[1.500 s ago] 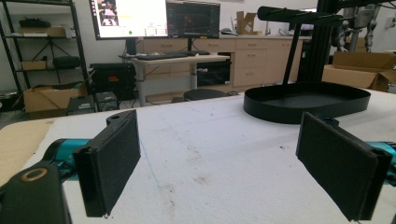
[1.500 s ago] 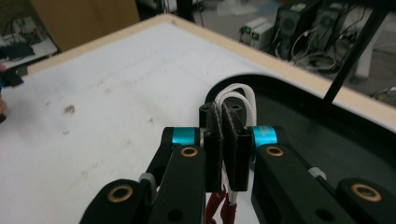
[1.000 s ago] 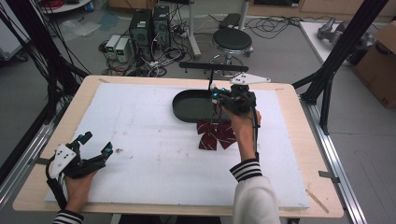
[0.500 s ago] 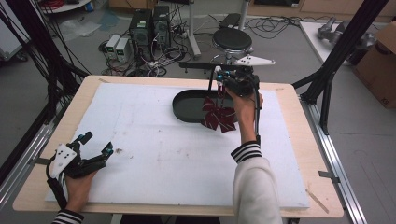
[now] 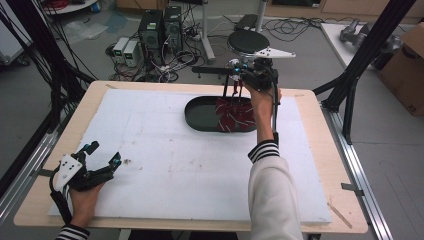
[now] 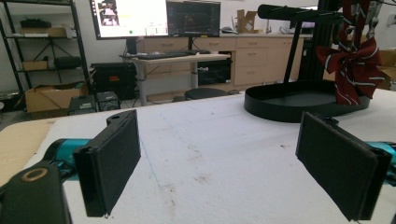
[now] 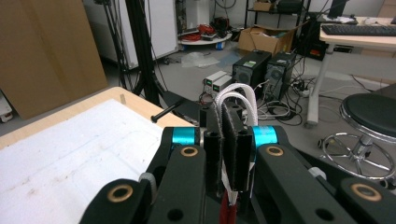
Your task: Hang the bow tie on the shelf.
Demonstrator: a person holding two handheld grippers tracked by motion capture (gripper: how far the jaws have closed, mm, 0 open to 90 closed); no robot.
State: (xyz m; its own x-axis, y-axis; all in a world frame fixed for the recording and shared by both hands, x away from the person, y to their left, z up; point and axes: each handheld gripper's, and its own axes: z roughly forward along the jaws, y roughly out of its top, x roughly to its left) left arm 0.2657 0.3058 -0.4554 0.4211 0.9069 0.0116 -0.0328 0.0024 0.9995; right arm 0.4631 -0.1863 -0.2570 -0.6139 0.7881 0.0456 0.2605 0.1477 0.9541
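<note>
At 12 o'clock on the white foam board (image 5: pixel 175 165): right gripper (image 5: pixel 239 76) held high over the black oval tray (image 5: pixel 197 114), jaws pinched narrow on a white elastic loop (image 7: pixel 236 93). Red striped bow (image 5: pixel 234 114) dangling below from that loop, over the tray's 3 o'clock half; touching the tray floor or not, can't tell. Bow's red fabric visible between the jaws from below in the right gripper view. At 7 o'clock near the board's edge: left gripper (image 5: pixel 102 156) resting low on the foam, jaws spread wide, nothing between the pads (image 6: pixel 114 158). Bow and tray at 1 o'clock, well apart, in the left gripper view.
</note>
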